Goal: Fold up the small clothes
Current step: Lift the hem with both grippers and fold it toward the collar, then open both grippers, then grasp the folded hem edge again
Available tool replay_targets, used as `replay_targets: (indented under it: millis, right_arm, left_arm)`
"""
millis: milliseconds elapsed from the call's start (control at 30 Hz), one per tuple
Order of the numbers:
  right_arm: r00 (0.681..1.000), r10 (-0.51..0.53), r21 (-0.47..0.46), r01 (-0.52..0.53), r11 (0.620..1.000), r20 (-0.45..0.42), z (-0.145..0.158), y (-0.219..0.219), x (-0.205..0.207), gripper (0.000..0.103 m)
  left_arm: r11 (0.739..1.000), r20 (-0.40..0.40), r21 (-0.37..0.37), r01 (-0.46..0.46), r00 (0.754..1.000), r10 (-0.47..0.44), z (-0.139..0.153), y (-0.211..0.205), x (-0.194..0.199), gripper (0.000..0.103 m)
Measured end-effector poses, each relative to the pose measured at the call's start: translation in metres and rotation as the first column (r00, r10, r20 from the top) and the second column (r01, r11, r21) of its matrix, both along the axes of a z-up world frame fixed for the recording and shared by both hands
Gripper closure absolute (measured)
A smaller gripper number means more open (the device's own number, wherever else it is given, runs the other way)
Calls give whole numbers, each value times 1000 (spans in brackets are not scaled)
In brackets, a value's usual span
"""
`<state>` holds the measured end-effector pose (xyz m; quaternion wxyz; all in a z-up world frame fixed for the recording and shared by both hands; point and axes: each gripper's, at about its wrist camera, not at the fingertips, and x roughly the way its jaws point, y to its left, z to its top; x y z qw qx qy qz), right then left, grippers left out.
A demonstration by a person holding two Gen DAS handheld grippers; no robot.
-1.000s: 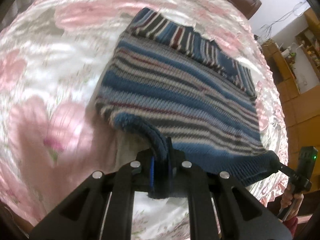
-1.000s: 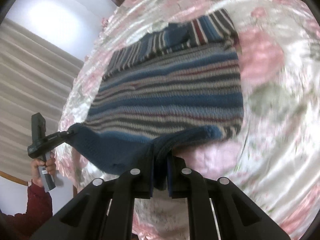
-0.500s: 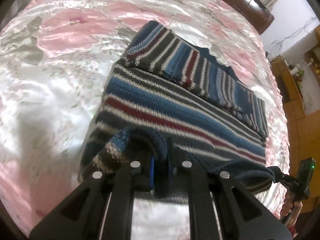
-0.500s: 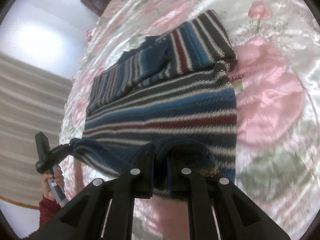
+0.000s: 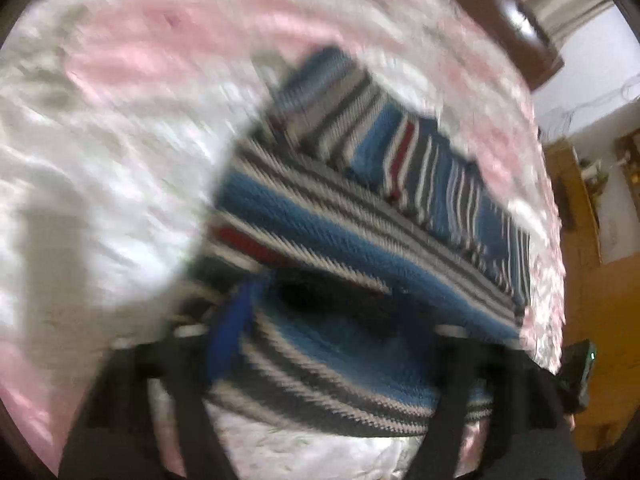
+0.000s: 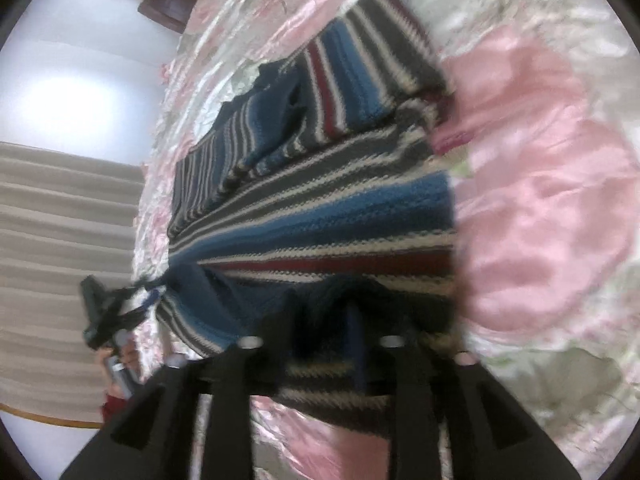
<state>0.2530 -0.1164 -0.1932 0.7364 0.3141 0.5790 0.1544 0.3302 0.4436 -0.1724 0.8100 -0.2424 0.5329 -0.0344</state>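
Left gripper (image 5: 332,340): my fingers stand wide apart here, the sweater's near hem lying slack between them; the frame is blurred, so I cannot tell whether either pad touches the knit.
Right gripper (image 6: 356,344): my jaws look parted too, with the folded hem sitting in the gap, not pinched.
Striped sweater (image 6: 320,208): blue, grey, white and red knit, spread flat on the bed, its near edge doubled over toward the far sleeves.
Bedspread (image 5: 100,140): shiny pink-and-white floral satin under the whole garment.
Other side: in my right view, my left gripper (image 6: 120,304) sits at the sweater's left corner.
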Motion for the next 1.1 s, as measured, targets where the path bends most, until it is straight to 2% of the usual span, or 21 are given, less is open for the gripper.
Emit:
replay_targets:
  millis: [33,100,167,300,433,567,667,800,1000,1033,1067,1100]
  right_arm:
    - [1000,-12,-61,13,998,15,7,-4,-2,37]
    - [999,-25,-122,29,992,34,17,-14,-6,40]
    - [998,-27,-121,34,992,54,28,-22,-10,41]
    - [995,37,-159,-22,987,96,44,-16,-8,40]
    - [985,129,-193,-106,975,111,47,3,10,32]
    - [973,209,-248,-180,952,97,39,22,27,30]
    - [962,260,-279,-229,933,81,29,34,39,30]
    - [945,319,-271,-290,918,72,18,46,50,26]
    - [917,399,-326,-374,868,12,-6,71,60,25]
    - [911,412,-351,-383,855,11,-9,75,58,27]
    - [905,425,-369,-389,844,19,-9,79,56,35]
    - [897,441,-386,-397,833,30,-7,83,53,49]
  left_arm:
    - [1000,17,19,-9,1000,8,8,5,-3,24]
    - [999,40,35,-22,999,20,23,18,-11,24]
    - [998,48,58,-28,999,25,32,26,-15,24]
    - [988,58,151,20,998,-29,40,18,-6,24]
    - [965,22,218,142,988,-151,27,-13,18,24]
    - [919,-31,277,280,959,-283,4,-49,37,24]
    - [890,-54,300,345,937,-345,-12,-65,49,24]
    - [875,-63,278,396,917,-395,-25,-74,58,24]
    - [835,-101,321,447,893,-439,-47,-81,64,24]
    - [829,-98,328,453,889,-448,-49,-82,65,24]
    - [823,-95,337,458,886,-454,-49,-82,64,24]
    - [820,-94,342,459,885,-457,-49,-83,64,25]
